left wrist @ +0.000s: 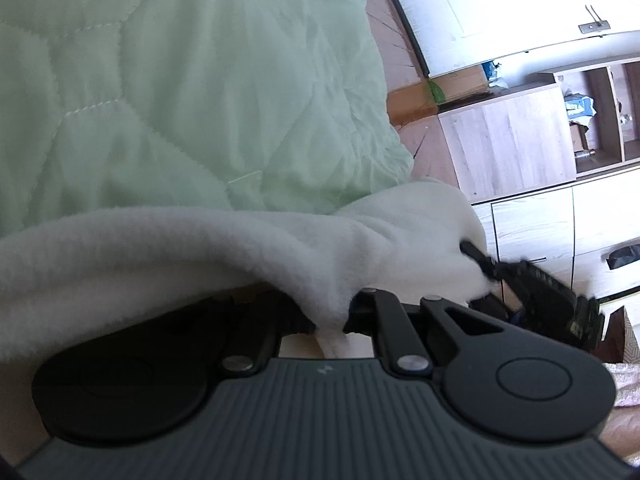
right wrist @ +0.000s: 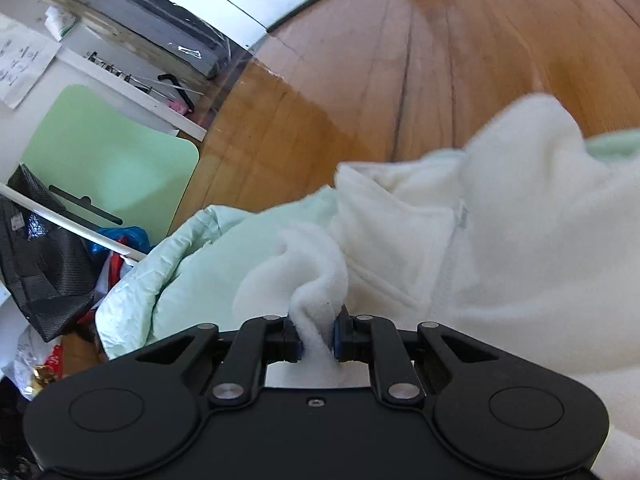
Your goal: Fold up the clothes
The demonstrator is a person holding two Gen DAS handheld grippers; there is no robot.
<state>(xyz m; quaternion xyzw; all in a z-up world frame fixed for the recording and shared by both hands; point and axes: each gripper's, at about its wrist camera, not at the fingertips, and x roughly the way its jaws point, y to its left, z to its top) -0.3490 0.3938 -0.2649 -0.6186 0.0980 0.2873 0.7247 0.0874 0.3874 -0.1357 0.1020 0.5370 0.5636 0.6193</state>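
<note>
Fleece in both my grippers: my left gripper (left wrist: pixel 330 322) is clamped on a fold of the white fleece garment (left wrist: pixel 168 240), my right gripper (right wrist: pixel 316 338) pinches another bunched edge of it. The garment lies across a pale green quilt (left wrist: pixel 180 80), beside the wooden floor (right wrist: pixel 400 60).

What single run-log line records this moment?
step: fold | left gripper: shut on white fleece garment | right gripper: shut on white fleece garment | under: green quilt
</note>
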